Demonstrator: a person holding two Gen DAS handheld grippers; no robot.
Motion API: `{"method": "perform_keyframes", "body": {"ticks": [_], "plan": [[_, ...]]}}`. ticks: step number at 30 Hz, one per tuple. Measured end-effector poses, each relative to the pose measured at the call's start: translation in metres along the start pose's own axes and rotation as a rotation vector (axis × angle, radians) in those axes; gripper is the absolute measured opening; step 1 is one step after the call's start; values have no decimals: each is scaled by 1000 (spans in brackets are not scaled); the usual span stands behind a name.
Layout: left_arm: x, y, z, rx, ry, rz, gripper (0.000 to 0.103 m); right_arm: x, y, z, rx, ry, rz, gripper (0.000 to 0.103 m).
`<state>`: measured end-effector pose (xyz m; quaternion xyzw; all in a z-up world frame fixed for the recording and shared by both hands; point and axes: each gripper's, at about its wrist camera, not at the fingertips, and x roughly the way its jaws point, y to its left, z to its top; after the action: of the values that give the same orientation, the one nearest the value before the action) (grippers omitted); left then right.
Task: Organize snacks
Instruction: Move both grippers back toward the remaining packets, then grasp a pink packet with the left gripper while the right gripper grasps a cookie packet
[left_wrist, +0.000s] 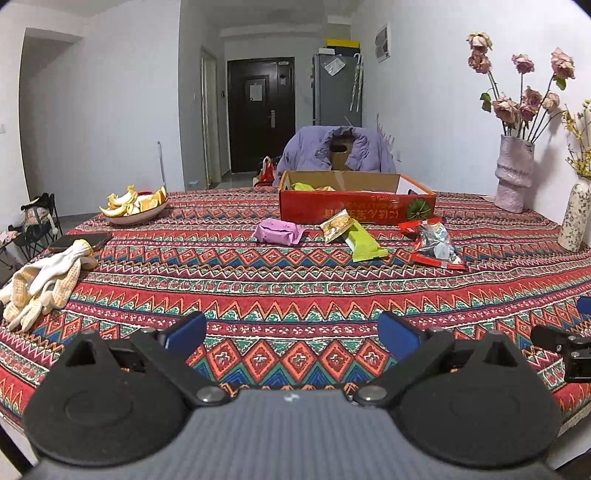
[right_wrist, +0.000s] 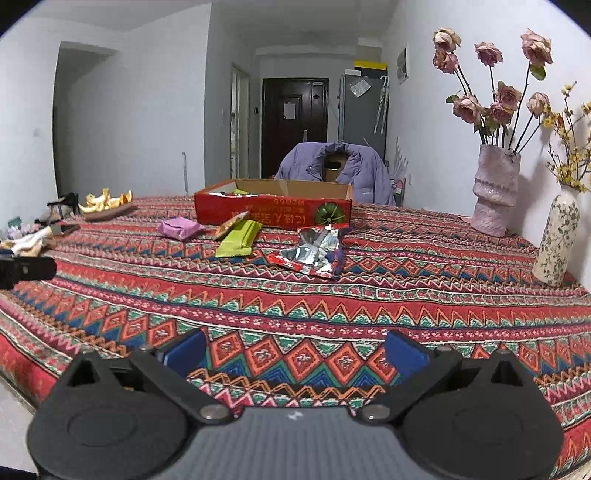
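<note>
A red cardboard box (left_wrist: 354, 208) (right_wrist: 273, 212) stands open at the far side of the patterned table, with some snacks inside. In front of it lie a purple packet (left_wrist: 277, 232) (right_wrist: 180, 228), a yellow-gold packet (left_wrist: 335, 225) (right_wrist: 231, 224), a green bar (left_wrist: 364, 242) (right_wrist: 239, 238) and a red-and-silver bag (left_wrist: 436, 243) (right_wrist: 314, 251). My left gripper (left_wrist: 291, 334) is open and empty, low over the near table, well short of the snacks. My right gripper (right_wrist: 293, 350) is open and empty too, near the front edge.
A plate of orange peels (left_wrist: 135, 205) (right_wrist: 107, 205) sits far left. White work gloves (left_wrist: 40, 284) and a dark phone (left_wrist: 79, 242) lie at the left edge. Two vases with flowers (left_wrist: 513, 177) (right_wrist: 557, 240) stand at the right by the wall. A chair with a purple jacket (left_wrist: 334, 151) is behind the box.
</note>
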<state>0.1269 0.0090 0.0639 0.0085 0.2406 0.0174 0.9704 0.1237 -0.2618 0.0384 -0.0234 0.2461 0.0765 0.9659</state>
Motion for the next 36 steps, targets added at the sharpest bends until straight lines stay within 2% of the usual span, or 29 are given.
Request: {"method": "perform_keyframes", "body": {"ticks": [8,17,24,28,33,36], "plan": [[31,5,11,-5,42,8,101,27,-10,20,55,17,35,103],[97,13,43,9,76,4,101,92,-7,61,37,57,69,103],[165,14,74,78,82,2,101,146,-8,93,29,86,78,102],[210,24,91,92,104,-14,101,174,0,115,-1,85,118,102],[272,31,103,108,153,14,101,218,20,140,-54,95,175,101],[304,36,106,94,191,-13,101,248,35,152,-78,97,230,97]]}}
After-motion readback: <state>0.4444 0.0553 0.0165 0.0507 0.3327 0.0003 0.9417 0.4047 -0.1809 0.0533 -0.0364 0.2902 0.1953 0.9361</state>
